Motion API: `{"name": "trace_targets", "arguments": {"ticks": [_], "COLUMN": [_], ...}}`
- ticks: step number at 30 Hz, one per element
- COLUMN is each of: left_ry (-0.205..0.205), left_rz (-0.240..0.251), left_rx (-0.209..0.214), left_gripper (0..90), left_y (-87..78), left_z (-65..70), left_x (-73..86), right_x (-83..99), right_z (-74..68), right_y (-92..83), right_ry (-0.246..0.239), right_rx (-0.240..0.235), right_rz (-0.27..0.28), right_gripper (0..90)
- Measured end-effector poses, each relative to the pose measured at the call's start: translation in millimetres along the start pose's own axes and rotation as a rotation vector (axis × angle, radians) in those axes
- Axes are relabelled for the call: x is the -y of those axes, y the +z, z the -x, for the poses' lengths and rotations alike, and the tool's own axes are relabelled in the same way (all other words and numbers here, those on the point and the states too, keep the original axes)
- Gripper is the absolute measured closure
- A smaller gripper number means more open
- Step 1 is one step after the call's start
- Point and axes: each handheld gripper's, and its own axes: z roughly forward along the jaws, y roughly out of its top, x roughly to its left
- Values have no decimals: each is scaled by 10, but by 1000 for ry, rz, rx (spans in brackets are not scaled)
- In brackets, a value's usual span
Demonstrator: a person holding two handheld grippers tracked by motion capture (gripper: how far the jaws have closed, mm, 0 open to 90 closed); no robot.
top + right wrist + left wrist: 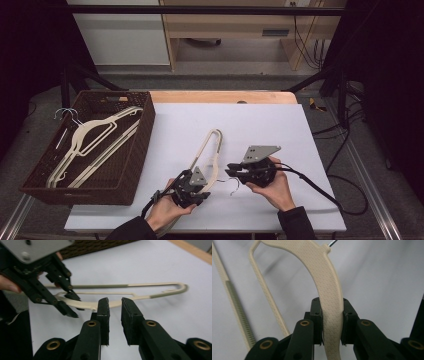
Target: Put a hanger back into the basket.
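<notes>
Hanger point(329, 290) bears woven texture, no readable writing.

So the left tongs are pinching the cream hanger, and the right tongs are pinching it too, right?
Not quite. The left tongs do pinch the cream hanger, but the right tongs stand open with nothing between them; the hanger lies just past their tips. The right gripper view shows it.

light: even, from overhead, bright on the white tabletop point(260, 125), room edges fell to black | shadows: soft, short, under the hanger point(207, 150) | glare: none | focus: high view slightly soft; gripper views sharp on near jaws, far hanger point(150, 287) blurred | distortion: mild at corners
</notes>
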Motion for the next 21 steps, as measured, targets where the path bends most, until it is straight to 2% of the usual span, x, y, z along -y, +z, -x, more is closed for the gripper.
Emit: {"name": "trace_targets", "arguments": {"ticks": [3, 4, 6, 10, 15, 21], "left_ry": [-10, -20, -19, -22, -36, -64], "left_rz": [16, 23, 24, 35, 62, 93], "left_rx": [-13, -13, -23, -40, -64, -92], "left_gripper": [762, 764, 767, 774, 788, 814], "left_y": [-73, -91, -134, -235, -378, -513], "left_z": [-18, -24, -42, -76, -134, -211], "left_x": [0, 4, 8, 16, 31, 55], "right_x": [53, 76, 122, 220, 293, 330], "right_z": [92, 124, 182, 280, 338, 367], "right_y": [-116, -154, -214, -289, -330, -363], "right_ry": [41, 55, 83, 133, 174, 197], "right_rx": [39, 57, 84, 132, 169, 178], "right_rz": [47, 55, 69, 100, 106, 114], "right_gripper": [721, 697, 684, 594, 487, 439]}}
